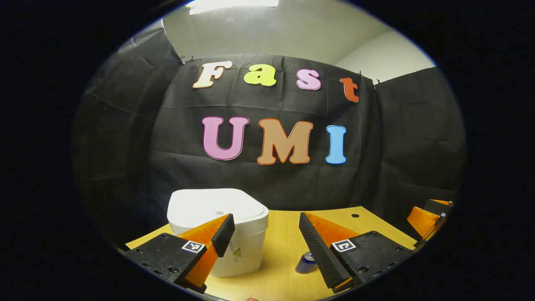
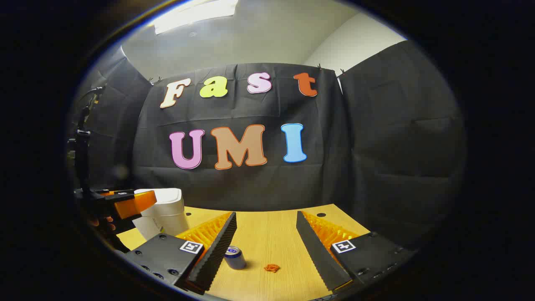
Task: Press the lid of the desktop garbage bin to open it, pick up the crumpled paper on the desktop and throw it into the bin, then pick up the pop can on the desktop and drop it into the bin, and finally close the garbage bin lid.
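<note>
Bin (image 1: 221,230) sat on table (image 2: 267,234) w/ lid (image 1: 213,207) shut, just ahead of my L claw (image 1: 263,234), fingers spread, nothing held. Can (image 2: 235,257) upright near table front; crumpled paper (image 2: 272,268) beside it, apart. R claw (image 2: 265,246) spread wide over both, empty. Risks I judged: off-centre press skids light bin instead of popping lid; R descent for paper clips can, tips it.

On the tabletop (image 2: 267,230), the white bin (image 1: 217,225) with its lid down stands at the left, close before the left tongs (image 1: 264,234), whose near finger overlaps it. The pop can (image 2: 235,257) and small orange crumpled paper (image 2: 272,268) lie apart from each other between the spread fingers of the right tongs (image 2: 266,234). The wood behind them runs bare to the black cloth wall (image 2: 376,146).
</note>
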Motion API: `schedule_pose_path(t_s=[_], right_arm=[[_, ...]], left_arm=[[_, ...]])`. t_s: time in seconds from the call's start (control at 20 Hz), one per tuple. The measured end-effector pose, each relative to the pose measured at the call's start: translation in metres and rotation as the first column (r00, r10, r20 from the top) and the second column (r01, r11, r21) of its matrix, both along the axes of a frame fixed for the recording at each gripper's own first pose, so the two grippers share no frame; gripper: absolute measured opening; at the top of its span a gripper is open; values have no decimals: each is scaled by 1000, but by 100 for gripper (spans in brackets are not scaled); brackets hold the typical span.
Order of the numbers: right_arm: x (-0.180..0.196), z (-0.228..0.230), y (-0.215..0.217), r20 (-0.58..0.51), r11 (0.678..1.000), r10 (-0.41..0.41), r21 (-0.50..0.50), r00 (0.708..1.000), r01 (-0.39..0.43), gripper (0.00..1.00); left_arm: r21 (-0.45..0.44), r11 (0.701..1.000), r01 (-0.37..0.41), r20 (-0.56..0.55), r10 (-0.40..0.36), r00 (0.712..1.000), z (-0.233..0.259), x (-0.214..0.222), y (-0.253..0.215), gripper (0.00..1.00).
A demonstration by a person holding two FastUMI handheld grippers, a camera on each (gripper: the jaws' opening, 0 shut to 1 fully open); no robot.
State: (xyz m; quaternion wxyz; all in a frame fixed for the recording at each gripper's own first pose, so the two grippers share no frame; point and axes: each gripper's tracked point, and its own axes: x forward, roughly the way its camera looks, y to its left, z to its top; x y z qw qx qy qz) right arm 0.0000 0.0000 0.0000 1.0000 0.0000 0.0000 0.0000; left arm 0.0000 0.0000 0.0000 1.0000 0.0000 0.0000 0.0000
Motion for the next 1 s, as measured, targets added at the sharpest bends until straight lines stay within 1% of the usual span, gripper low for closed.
schedule_pose_path(t_s=[0.05,0.35,0.4,0.85,1.0], right_arm=[[0,-1,0,0,1000,0,0,1000,0,96],[0,-5,2,-13,1000,-2,1,1000,2,96],[0,-5,3,-14,1000,-1,1,1000,1,96],[-3,-7,4,-23,1000,3,19,1000,-2,96],[-4,-6,5,-24,1000,8,20,1000,-8,96]], left_arm=[[-1,1000,0,-2,0,1000,-1,-1,0,94],[2,1000,-4,-4,4,1000,-1,-3,4,94],[2,1000,-4,-5,4,1000,-2,-4,4,96],[10,1000,-8,-4,8,1000,1,-8,6,94],[14,1000,-13,-3,13,1000,1,-10,7,96]])
